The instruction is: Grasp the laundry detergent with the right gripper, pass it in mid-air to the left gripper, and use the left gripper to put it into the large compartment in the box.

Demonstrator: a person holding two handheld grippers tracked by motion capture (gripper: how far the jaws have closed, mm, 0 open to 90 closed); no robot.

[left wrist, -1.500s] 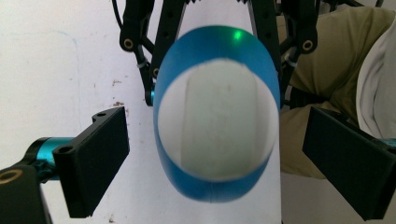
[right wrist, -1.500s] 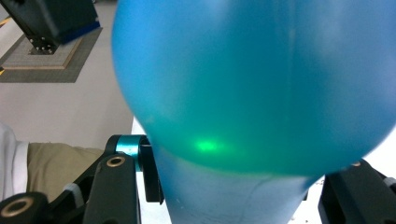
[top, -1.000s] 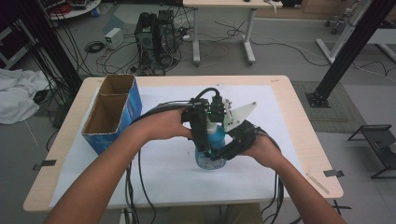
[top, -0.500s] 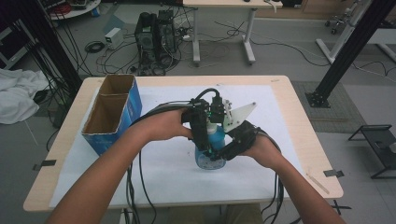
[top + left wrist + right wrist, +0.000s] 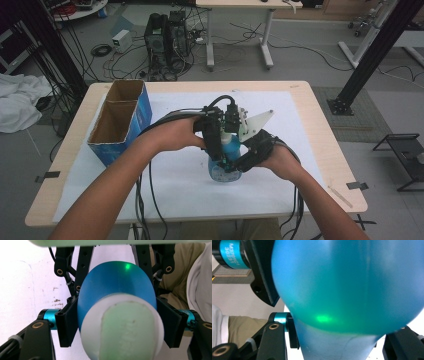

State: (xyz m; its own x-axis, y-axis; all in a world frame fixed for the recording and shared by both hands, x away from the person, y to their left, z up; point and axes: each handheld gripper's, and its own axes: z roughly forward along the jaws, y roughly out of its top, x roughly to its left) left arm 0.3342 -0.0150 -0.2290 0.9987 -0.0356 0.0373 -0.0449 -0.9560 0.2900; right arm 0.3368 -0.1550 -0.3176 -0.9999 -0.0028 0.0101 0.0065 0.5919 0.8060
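Blue bottle [image 5: 226, 159] upright at table [image 5: 320, 130] centre. Left gripper [image 5: 120, 322] clamps upper body; right gripper [image 5: 235, 162] clamps base. Judgement: steady base, apply any twist squarely, avoid tipping.

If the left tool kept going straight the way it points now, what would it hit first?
Nothing to cross: the blue bottle already sits between its jaws, white cap toward the camera. Beyond that, probably the right tool holding the bottle lower down.

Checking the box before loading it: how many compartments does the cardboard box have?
2: the cardboard box at the table's left has a far compartment and a near compartment.
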